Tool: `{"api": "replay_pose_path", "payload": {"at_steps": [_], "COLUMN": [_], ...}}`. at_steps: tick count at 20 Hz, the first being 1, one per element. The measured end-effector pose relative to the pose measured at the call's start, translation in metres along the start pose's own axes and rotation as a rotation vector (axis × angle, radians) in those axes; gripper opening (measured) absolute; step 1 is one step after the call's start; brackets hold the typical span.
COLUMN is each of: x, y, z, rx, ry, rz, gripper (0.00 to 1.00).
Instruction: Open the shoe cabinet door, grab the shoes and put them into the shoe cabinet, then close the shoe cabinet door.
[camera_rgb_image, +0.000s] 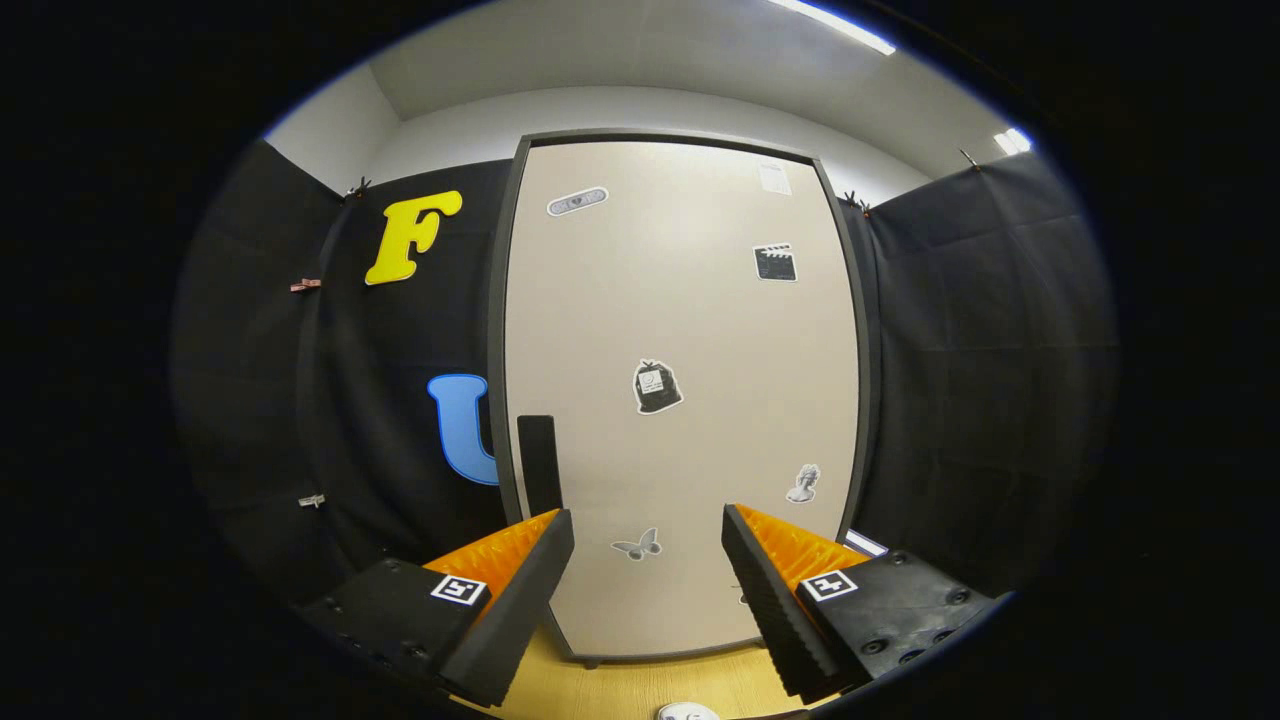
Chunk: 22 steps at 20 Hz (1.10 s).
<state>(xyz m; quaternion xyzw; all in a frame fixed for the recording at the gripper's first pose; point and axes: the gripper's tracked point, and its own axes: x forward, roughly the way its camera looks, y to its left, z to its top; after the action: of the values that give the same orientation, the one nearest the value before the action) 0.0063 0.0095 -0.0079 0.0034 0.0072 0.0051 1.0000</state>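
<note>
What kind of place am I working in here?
Likely a staged recording booth: black cloth walls surround a tall beige shoe cabinet door with stickers, on a wooden floor. The gripper is open, fingers apart before the closed door.

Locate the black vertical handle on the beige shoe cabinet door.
In the gripper view, the black vertical handle sits at the beige door's left edge, low down, just beyond the open gripper's left finger.

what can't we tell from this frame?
- Cabinet inside: hidden behind the closed cabinet door.
- Shoes: just a pale sliver below the gripper, cut off by the edge; can't identify it.
- Stickers: too small to read.
- Handle: partly covered by the open gripper's finger.
</note>
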Motion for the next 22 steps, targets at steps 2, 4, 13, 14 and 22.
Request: {"api": "replay_pose_path", "payload": {"at_steps": [2, 4, 13, 14, 22], "x": [0.004, 0.009, 0.055, 0.063, 0.108], "y": [0.005, 0.013, 0.059, 0.063, 0.072], "z": [-0.003, -0.008, -0.033, -0.036, -0.043], "rx": [0.01, 0.014, 0.015, 0.015, 0.02], "ry": [0.006, 0.018, 0.062, 0.067, 0.07], "rz": [0.004, 0.011, 0.049, 0.052, 0.03], "gripper": [0.98, 0.98, 0.98, 0.98, 0.91]}}
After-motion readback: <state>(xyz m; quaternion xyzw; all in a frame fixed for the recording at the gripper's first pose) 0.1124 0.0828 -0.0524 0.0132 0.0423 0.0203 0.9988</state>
